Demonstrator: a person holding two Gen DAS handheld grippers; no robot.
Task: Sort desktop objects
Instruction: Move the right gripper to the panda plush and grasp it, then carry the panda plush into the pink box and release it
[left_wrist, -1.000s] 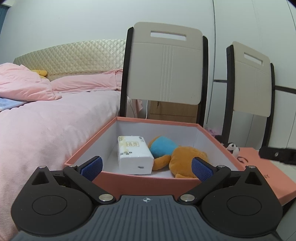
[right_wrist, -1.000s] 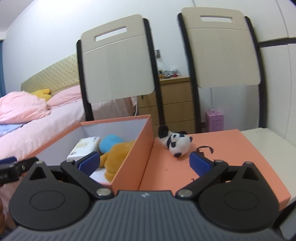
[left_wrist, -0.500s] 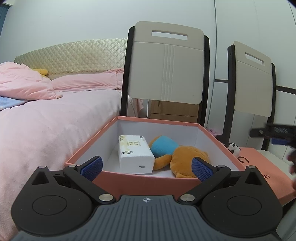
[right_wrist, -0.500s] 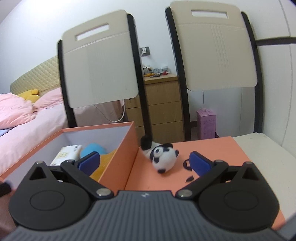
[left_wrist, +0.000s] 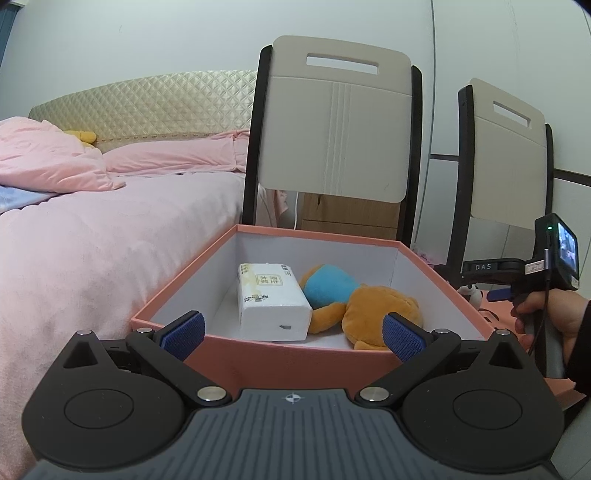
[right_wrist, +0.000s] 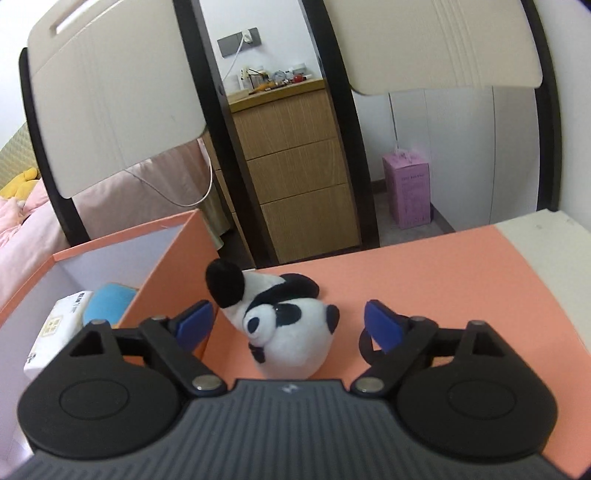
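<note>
Only clean read: "DAS" on the black bar of the right tongs (left_wrist: 499, 294). Tissue pack (left_wrist: 272, 300) in the box carries printed Chinese characters (too small to make out). Pink carton (right_wrist: 407, 191) print is unreadable.

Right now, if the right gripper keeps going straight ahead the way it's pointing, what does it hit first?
The panda plush. It lies on the orange lid right between the open right gripper's fingers, apparently untouched, though depth is hard to judge.

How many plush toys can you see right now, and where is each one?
3: an orange-and-blue plush inside the box; a panda plush on the lid, between the right gripper's open jaws; a yellow plush on the bed. More may be hidden.
</note>
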